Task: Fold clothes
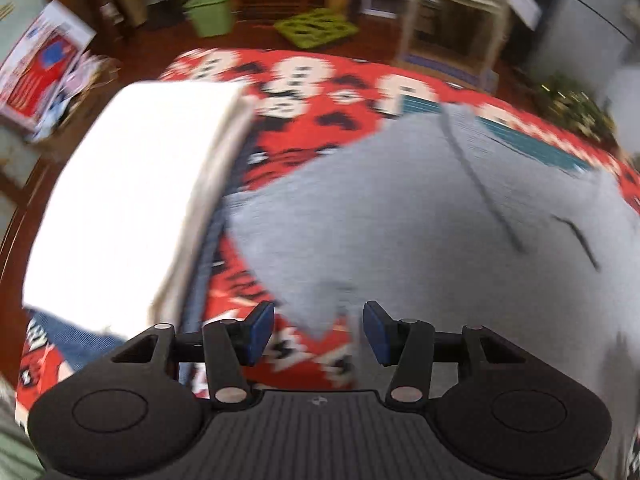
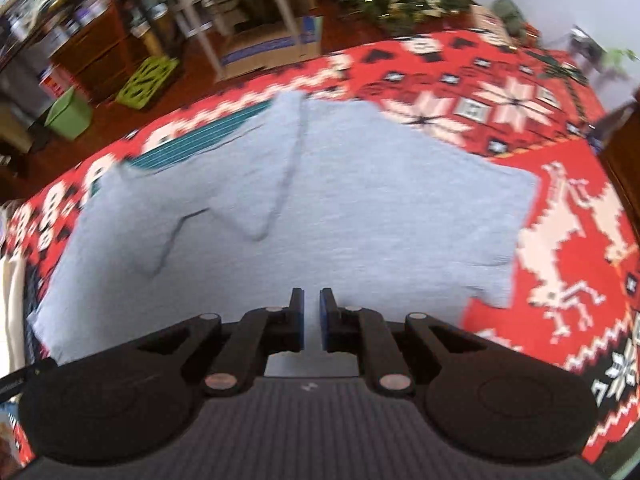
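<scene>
A grey garment [image 1: 400, 220] lies spread flat on a red patterned blanket [image 1: 304, 128], with folded flaps creased across its top. My left gripper [image 1: 319, 332] is open, low over the garment's near-left corner, and that corner's tip lies between the blue pads. In the right wrist view the same grey garment [image 2: 320, 208] fills the middle of the blanket [image 2: 560, 240]. My right gripper [image 2: 312, 316] hovers over its near edge. The fingers stand only a narrow gap apart with nothing visible between them. Both views are motion-blurred.
A folded white stack [image 1: 132, 184] sits on the blanket left of the garment, on something blue. On the floor beyond the blanket stand a green bin [image 1: 210, 12], a green crate [image 1: 316, 28], a white shelf frame [image 1: 452, 8], a cardboard box [image 2: 272, 44] and a plant [image 2: 420, 0].
</scene>
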The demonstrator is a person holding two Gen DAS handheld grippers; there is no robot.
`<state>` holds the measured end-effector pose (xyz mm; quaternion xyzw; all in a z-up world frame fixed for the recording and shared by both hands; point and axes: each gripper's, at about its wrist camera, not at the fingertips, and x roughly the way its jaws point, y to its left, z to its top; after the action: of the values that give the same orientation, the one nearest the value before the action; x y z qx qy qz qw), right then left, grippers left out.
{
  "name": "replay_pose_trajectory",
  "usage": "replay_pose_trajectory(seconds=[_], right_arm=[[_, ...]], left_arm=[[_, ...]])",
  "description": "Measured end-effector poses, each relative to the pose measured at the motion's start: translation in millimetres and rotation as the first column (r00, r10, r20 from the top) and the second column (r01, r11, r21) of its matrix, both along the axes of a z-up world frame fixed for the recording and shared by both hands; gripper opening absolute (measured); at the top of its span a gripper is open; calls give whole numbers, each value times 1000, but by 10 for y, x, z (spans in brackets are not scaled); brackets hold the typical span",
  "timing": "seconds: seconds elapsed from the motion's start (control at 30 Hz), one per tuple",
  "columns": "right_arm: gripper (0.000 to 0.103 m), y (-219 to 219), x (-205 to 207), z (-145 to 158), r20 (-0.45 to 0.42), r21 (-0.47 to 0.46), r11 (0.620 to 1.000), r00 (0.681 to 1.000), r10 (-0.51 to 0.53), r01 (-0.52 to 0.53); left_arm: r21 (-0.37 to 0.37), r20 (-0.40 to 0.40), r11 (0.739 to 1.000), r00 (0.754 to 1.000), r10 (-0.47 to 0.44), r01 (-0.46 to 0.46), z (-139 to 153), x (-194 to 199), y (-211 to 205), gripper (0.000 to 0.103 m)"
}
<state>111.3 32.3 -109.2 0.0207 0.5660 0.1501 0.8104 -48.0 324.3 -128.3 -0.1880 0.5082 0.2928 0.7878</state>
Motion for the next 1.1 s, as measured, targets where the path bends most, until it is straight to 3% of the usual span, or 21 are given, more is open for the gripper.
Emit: replay_pose_trajectory(seconds=[0.2, 0.37, 0.5, 0.63, 0.9, 1.0, 1.1], right_arm=[[10, 639, -17, 152, 10, 23, 987, 988, 156, -156], [10, 1202, 4, 263, 21, 17, 951, 951, 308, -308], [11, 1570, 52, 272, 17, -20, 917, 917, 398, -397], [15, 1807, 132, 262, -2, -33, 906, 907, 422, -422], [18, 1999, 323, 174, 6, -62, 891, 892, 452, -450], [19, 1959, 383, 152, 2, -35, 906, 907, 422, -421], [19, 1930, 398, 112, 4, -8, 910, 910, 414, -414]], left_arm=[[-25, 48, 996, 995, 89, -88, 0, -113, 152, 49], [-39, 99, 992, 988, 121, -117, 11, -41, 151, 53], [3, 82, 993, 990, 115, -116, -25, 28, 110, 53], [58, 30, 981, 983, 183, -184, -94, 52, 123, 58], [46, 38, 963, 964, 264, -265, -203, 132, 317, 60], [59, 49, 963, 964, 260, -263, -206, 208, 374, 60], [119, 48, 969, 976, 210, -215, -223, 316, 395, 60]])
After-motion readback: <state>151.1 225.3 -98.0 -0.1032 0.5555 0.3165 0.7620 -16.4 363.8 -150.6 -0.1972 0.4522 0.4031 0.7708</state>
